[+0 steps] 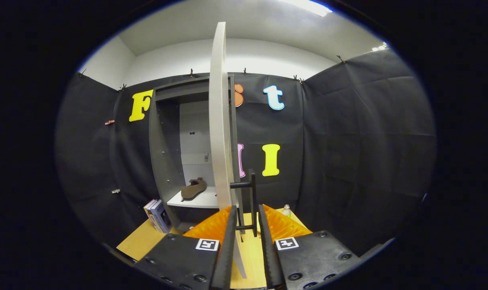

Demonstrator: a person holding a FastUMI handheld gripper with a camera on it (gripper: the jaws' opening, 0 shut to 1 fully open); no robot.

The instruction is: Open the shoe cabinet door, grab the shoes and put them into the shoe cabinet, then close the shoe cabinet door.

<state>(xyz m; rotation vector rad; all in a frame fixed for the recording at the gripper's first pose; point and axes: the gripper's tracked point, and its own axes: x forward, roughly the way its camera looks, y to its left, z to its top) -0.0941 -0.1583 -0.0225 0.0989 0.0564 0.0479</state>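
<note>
The grey shoe cabinet (163, 141) stands against the booth wall with its white door (218, 121) swung out, so I see the door edge-on just ahead of me. A brown shoe (193, 188) lies on the white shelf inside. The door's black bar handle (252, 193) runs down between my fingers, nearer the right one. My gripper (247, 207) is narrowly open around the handle's lower part, with a gap on each side of the bar.
The cabinet stands on a wooden tabletop (143, 241). A few books (157, 215) lean against the cabinet's left foot. A small bottle (286, 209) stands right of the door, beyond my right finger. Black cloth walls close in on both sides.
</note>
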